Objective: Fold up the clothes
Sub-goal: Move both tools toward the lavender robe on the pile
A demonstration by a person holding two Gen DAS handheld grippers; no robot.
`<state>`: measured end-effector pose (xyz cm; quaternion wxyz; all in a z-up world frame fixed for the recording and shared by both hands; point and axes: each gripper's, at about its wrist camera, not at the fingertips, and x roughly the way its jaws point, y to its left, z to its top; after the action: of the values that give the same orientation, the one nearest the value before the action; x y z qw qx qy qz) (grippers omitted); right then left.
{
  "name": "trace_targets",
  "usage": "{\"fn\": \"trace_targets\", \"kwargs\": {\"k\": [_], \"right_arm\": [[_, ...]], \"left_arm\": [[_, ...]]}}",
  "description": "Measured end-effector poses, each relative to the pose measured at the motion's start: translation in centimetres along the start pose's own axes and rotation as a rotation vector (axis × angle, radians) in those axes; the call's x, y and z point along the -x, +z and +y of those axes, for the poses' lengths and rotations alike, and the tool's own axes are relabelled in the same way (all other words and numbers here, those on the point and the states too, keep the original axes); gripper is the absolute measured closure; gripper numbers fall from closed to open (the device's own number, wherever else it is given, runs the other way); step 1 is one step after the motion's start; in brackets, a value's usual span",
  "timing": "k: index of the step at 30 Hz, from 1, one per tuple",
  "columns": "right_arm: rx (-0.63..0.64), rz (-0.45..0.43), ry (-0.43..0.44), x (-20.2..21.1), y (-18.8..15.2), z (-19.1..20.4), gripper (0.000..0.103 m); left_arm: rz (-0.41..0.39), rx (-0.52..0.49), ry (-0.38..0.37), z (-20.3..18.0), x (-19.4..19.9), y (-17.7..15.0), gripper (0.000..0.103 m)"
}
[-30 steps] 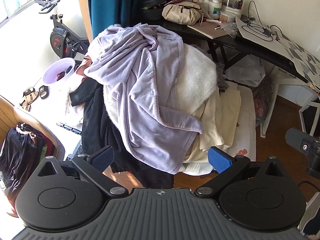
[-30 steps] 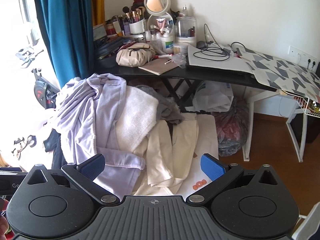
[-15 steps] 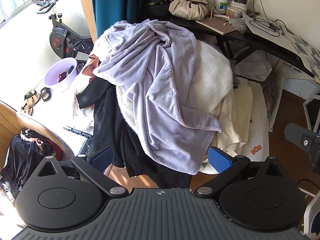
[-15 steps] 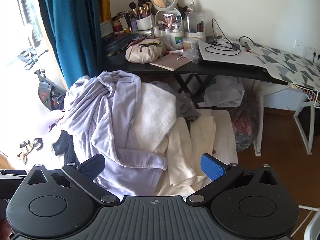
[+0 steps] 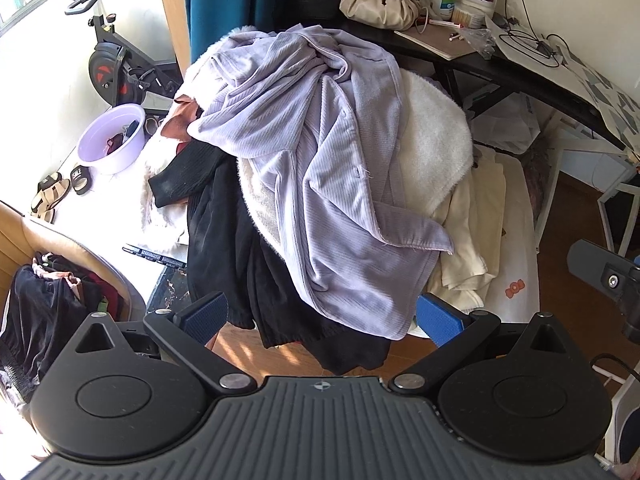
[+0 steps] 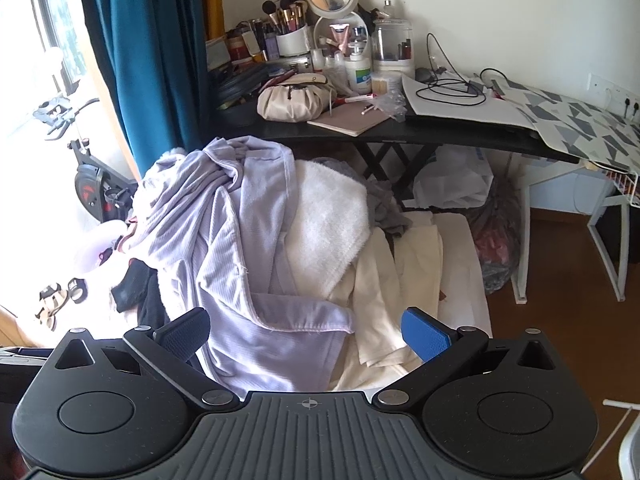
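left tongs [image 5: 320,314]: fingers spread wide, nothing between them, hanging over the near edge of the clothes heap
right tongs [image 6: 306,330]: fingers apart too, empty, above the near right of the heap; a bit of this tool shows at the right edge of the left view
lilac robe [image 5: 320,168]: top of the heap, crumpled, ribbed; near hem hangs down close to the left tongs, one flap or sleeve lies across to the right
black garment [image 5: 232,248]: under the robe on the left, drooping off the near edge toward the floor
cream clothes [image 6: 384,280]: right of the robe, lying flatter in long strips; cannot tell if folded or just laid out
white towel [image 6: 328,216]: fluffy, mid heap, partly under the robe
heap support: hidden, only a white surface with a small orange print [image 5: 514,290] shows at the near right
step: both tools free and aimed at the heap, fits reaching for a garment; the robe is nearest and on top, not folded
next move calls for: a hold on a clear edge or corner of one garment only, lifted free of the layers beneath; some flat space is needed and none is plain here
basin [image 5: 112,138]: far left on the floor, contents unclear
desk [image 6: 400,132]: far, black, crowded with cosmetics
hard to see: left side washed out by sunlight; number of garments in the heap unclear
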<state>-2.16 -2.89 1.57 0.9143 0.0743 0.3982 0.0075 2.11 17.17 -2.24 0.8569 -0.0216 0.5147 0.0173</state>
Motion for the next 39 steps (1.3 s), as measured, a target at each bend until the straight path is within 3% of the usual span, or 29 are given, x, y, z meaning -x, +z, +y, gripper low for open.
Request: {"fn": "trace_targets", "kwargs": {"k": [11, 16, 24, 31, 35, 39], "right_arm": [[0.047, 0.031, -0.056, -0.9, 0.0, 1.9, 0.001], [0.093, 0.050, -0.090, -1.4, 0.0, 2.4, 0.001], [0.060, 0.111, -0.124, -4.6, 0.8, 0.9, 0.001], [0.027, 0.128, -0.082, -10.4, 3.4, -0.6, 0.001], [-0.033, 0.146, -0.028, -14.4, 6.7, -2.1, 0.001], [-0.047, 0.120, -0.027, -18.2, 9.4, -3.6, 0.001]], "left_arm": [[0.012, 0.035, -0.005, 1.6, -0.3, -0.3, 0.001], [0.039, 0.047, -0.026, 1.5, -1.2, -0.6, 0.001], [0.121, 0.081, -0.022, 1.4, -3.9, 0.0, 0.001], [0.166, 0.105, 0.055, 1.4, -7.6, 4.4, 0.001], [0.140, 0.122, 0.098, 1.3, -9.5, 9.0, 0.001], [0.112, 0.116, 0.122, 0.5, -12.2, 13.5, 0.001]]}}
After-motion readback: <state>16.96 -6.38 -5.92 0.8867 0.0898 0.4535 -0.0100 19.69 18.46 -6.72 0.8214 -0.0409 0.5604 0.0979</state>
